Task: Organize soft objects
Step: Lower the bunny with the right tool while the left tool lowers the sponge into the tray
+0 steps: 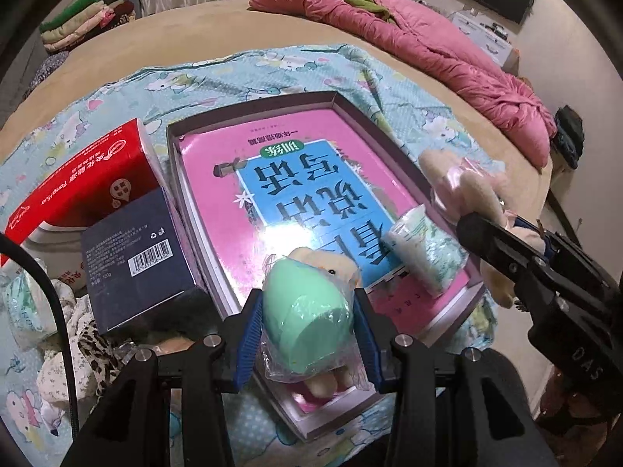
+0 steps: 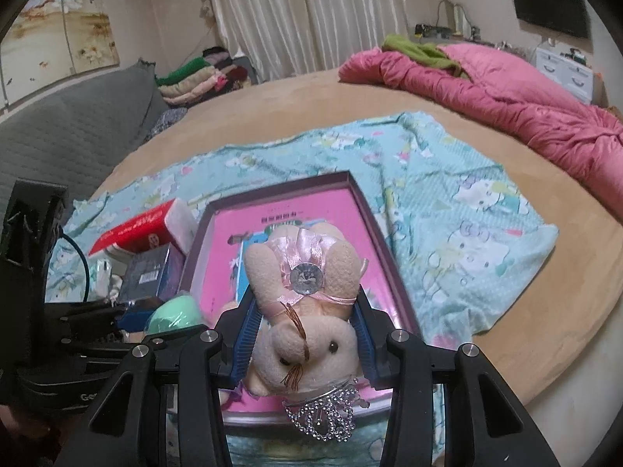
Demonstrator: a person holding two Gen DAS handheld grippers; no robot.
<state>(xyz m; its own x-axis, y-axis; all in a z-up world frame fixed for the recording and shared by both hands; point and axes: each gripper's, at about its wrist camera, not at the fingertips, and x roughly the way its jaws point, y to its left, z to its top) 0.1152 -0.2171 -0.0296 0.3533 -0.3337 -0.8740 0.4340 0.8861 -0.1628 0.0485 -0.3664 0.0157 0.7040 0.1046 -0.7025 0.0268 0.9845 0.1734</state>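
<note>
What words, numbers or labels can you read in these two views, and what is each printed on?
"训练": green oval on the pink book, upside down.
"说话", "写话": large characters on the book's blue panel, upside down.
"DAS": body of the right gripper, seen in the left wrist view.
Red box: print too blurred to read.
Dark box: barcode digits and small print too small to read.

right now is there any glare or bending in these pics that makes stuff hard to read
Left wrist view: a white glare patch washes out part of the pink book cover in the box, and the fisheye curves the bed edge. Right wrist view: no strong glare, but the curtains bow, the corners go dark, and the plush bear in the tongs blocks most of the book.
</note>
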